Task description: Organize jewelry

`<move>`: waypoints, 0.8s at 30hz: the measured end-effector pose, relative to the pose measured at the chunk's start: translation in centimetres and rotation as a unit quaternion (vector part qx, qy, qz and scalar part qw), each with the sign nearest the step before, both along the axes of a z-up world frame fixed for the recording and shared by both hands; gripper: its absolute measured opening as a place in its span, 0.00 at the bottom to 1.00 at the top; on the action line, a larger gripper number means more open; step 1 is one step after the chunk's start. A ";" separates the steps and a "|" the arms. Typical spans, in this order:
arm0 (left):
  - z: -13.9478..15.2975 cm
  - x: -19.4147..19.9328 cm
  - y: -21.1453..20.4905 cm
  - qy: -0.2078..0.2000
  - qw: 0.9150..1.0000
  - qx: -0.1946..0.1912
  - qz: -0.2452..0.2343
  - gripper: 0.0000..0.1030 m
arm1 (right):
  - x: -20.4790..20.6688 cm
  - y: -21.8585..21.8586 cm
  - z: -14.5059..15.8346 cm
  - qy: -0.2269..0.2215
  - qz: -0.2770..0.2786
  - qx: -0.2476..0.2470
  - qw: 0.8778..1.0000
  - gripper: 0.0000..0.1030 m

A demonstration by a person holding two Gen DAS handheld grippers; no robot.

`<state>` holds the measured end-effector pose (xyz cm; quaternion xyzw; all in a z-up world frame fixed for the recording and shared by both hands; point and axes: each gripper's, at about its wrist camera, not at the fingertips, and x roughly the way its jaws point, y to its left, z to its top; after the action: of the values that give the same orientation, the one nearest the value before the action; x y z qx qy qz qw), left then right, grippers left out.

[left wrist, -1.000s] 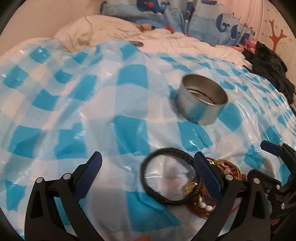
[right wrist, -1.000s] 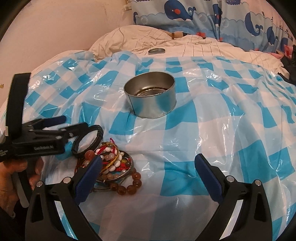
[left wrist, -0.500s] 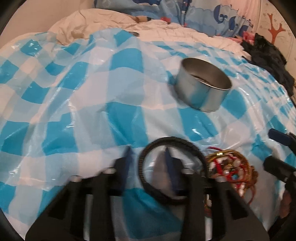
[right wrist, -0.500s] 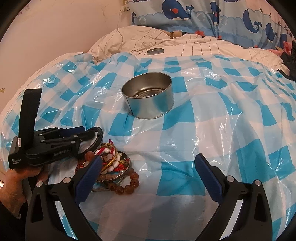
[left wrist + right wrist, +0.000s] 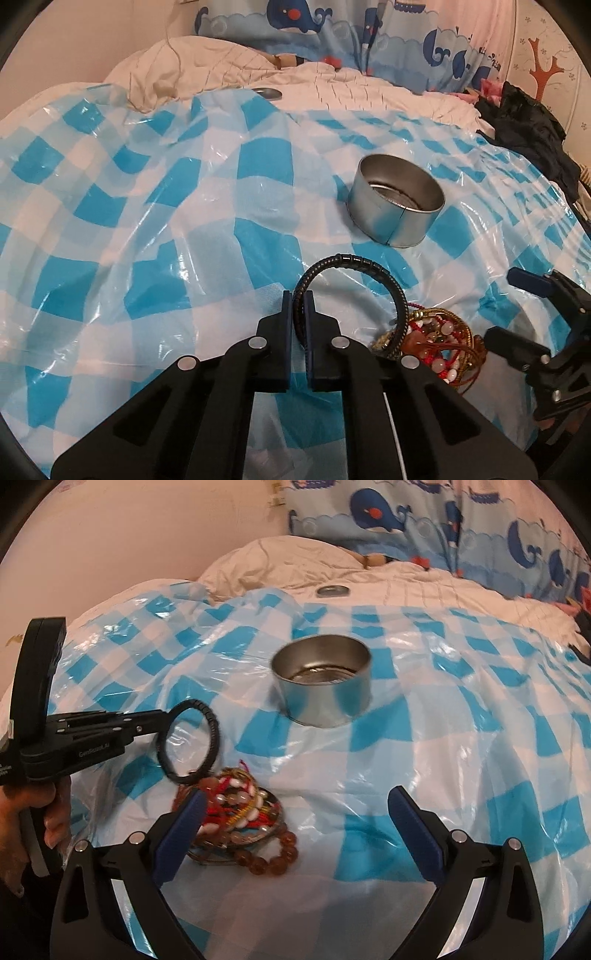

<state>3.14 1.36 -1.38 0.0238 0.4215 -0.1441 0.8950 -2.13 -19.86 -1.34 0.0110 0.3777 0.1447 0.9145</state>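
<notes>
My left gripper (image 5: 298,295) is shut on a black braided bracelet (image 5: 354,260) and holds it lifted off the blue checked sheet; it also shows in the right wrist view (image 5: 162,723) with the bracelet (image 5: 212,734) hanging upright. A heap of beaded and red-string bracelets (image 5: 439,338) lies on the sheet just right of it, and shows in the right wrist view (image 5: 240,808). A round empty metal tin (image 5: 397,205) stands beyond, also seen from the right (image 5: 325,681). My right gripper (image 5: 295,816) is open and empty, its left finger over the heap.
A blue checked plastic sheet (image 5: 147,229) covers the bed. A small metal lid (image 5: 332,590) lies on the cream bedding behind. Whale-print pillows (image 5: 406,513) line the back. Dark clothing (image 5: 528,122) lies at the far right.
My left gripper has closed on the black bracelet's rim and lifted it upright off the sheet. The right gripper has stayed open by the heap.
</notes>
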 end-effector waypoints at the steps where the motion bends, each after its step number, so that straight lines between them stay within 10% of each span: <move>1: 0.1 0.0 0.0 -0.001 1.000 0.000 0.000 0.04 | 0.1 0.2 0.0 -0.005 0.007 0.001 1.000 0.81; 3: 0.6 -0.2 0.2 -0.004 1.000 -0.006 0.001 0.04 | 0.8 0.6 -0.1 0.006 0.016 0.004 1.000 0.49; 5: 1.2 -0.4 0.6 -0.010 1.000 -0.010 0.003 0.04 | 1.6 0.8 -0.8 0.030 0.024 0.015 0.999 0.40; 14: 1.7 -0.1 2.4 -0.003 0.999 -0.033 0.013 0.00 | 3.3 2.3 -1.8 0.063 0.052 0.027 0.996 0.19; 24: -2.4 2.6 -0.5 0.021 0.999 0.032 -0.003 0.07 | 2.1 3.0 -1.2 0.049 0.079 0.016 0.996 0.04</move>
<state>5.77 0.82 -3.75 0.0504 0.4443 -0.1341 0.8843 -0.01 -16.86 -2.54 0.0028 0.4196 0.2215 0.8803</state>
